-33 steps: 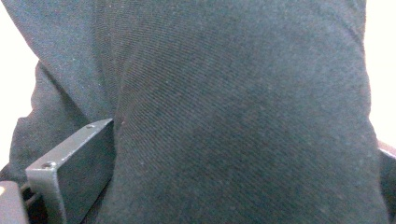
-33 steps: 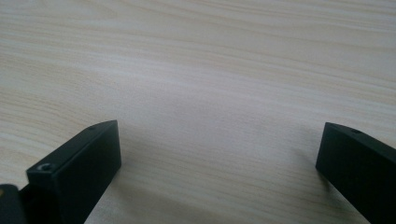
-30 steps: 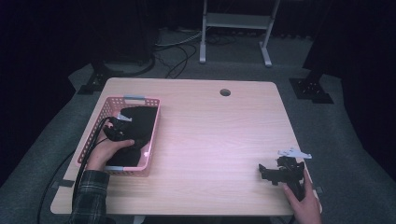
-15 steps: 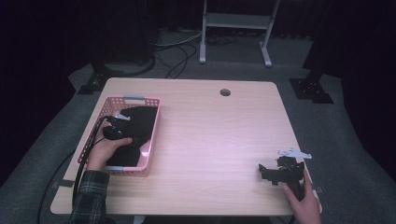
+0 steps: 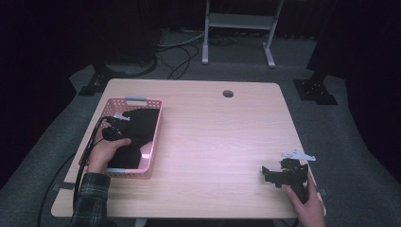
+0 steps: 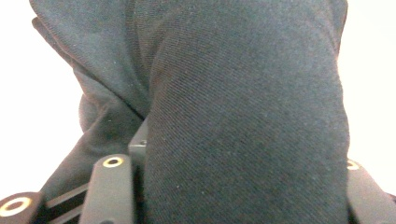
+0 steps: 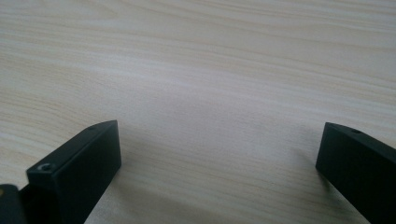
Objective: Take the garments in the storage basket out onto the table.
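A black cloth (image 5: 142,124) lies heaped in a pink basket (image 5: 137,100) at the table's left side. My left gripper (image 5: 112,127) reaches into the basket from the near left. Its jaws have just been closing, and in the left gripper view the dark fabric (image 6: 243,107) bulges up between them, so my left gripper (image 6: 238,186) is shut on the cloth. At the near right corner my right gripper (image 5: 272,176) rests low over the wood, pointing left. Seen in the right gripper view, my right gripper (image 7: 219,154) stands open with only bare table (image 7: 187,56) between its fingers.
The wooden table (image 5: 217,137) has a round cable hole (image 5: 228,93) near its far edge. Beyond it a white metal frame (image 5: 239,28) and cables lie on the dark floor. A cable (image 5: 87,156) trails from the left gripper over the table's left edge.
The left hand has edged slightly leftward inside the basket, over the cloth. The right hand and its gripper have stayed where they were.
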The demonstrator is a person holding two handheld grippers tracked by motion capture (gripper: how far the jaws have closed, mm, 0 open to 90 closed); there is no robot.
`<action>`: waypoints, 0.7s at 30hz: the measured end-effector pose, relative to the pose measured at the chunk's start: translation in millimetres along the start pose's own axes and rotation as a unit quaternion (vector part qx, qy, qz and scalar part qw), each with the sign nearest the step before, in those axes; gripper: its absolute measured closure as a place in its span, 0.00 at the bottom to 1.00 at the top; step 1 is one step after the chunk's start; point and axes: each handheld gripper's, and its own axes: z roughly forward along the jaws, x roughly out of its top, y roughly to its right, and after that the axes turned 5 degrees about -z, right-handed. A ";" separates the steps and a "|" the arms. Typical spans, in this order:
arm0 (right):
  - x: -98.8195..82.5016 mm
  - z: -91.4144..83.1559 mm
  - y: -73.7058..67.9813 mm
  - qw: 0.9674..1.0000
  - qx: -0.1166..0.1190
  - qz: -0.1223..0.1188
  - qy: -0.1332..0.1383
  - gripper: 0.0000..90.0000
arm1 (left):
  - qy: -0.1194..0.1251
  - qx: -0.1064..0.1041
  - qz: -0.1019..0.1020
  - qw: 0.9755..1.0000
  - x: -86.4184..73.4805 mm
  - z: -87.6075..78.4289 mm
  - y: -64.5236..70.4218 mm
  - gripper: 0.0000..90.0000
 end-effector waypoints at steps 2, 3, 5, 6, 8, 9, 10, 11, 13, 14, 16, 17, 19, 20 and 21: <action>0.0 0.0 0.0 1.000 0.000 0.000 0.000 0.00 | -0.001 0.000 -0.001 1.000 0.3 -0.3 0.3 0.54; 0.0 0.0 0.0 1.000 0.000 0.000 0.000 0.00 | -0.001 0.000 -0.003 1.000 0.5 -0.3 0.2 0.54; 0.0 0.0 0.0 1.000 0.000 0.000 0.000 0.00 | -0.001 0.001 -0.005 1.000 0.6 -0.3 0.4 0.54; 0.0 0.0 0.0 1.000 0.000 0.000 0.000 0.00 | -0.001 0.002 -0.006 1.000 0.7 -0.2 0.8 0.54; 0.0 0.0 0.0 1.000 0.000 0.000 0.000 0.00 | -0.001 0.002 -0.006 1.000 0.6 -0.3 0.8 0.54; 0.0 0.0 0.0 1.000 0.000 0.000 0.000 0.00 | -0.001 0.001 -0.006 1.000 0.5 -0.5 0.6 0.54; 0.0 0.0 0.0 1.000 0.000 0.000 0.000 0.00 | -0.002 0.000 -0.003 1.000 0.8 -1.2 0.5 0.54; 0.0 0.0 0.0 1.000 0.000 0.000 0.000 0.00 | -0.001 -0.001 -0.006 1.000 0.7 -1.4 0.3 0.54; 0.0 0.0 0.0 1.000 0.000 0.000 0.000 0.00 | 0.003 0.000 -0.008 1.000 0.9 -2.5 -0.7 0.54; 0.0 0.0 0.0 1.000 0.000 0.000 0.000 0.00 | 0.005 0.003 -0.009 1.000 1.1 -3.3 -0.6 0.54; 0.1 0.0 0.0 1.000 0.000 0.000 0.000 0.00 | 0.009 0.005 -0.009 1.000 1.5 -5.0 -0.4 0.54; 0.0 0.0 0.0 1.000 0.000 0.000 0.000 0.00 | 0.014 0.004 -0.011 1.000 1.5 -5.9 -0.4 0.54; 0.0 0.0 0.0 1.000 0.000 0.000 0.000 0.00 | 0.019 0.000 -0.016 1.000 1.5 -7.8 -0.8 0.54; 0.1 0.0 0.0 1.000 0.000 0.000 0.000 0.00 | 0.022 -0.003 -0.020 1.000 1.6 -8.8 -1.3 0.54; 0.0 0.0 0.0 1.000 0.000 0.000 0.000 0.00 | 0.029 -0.005 -0.026 0.999 1.8 -10.7 -2.0 0.54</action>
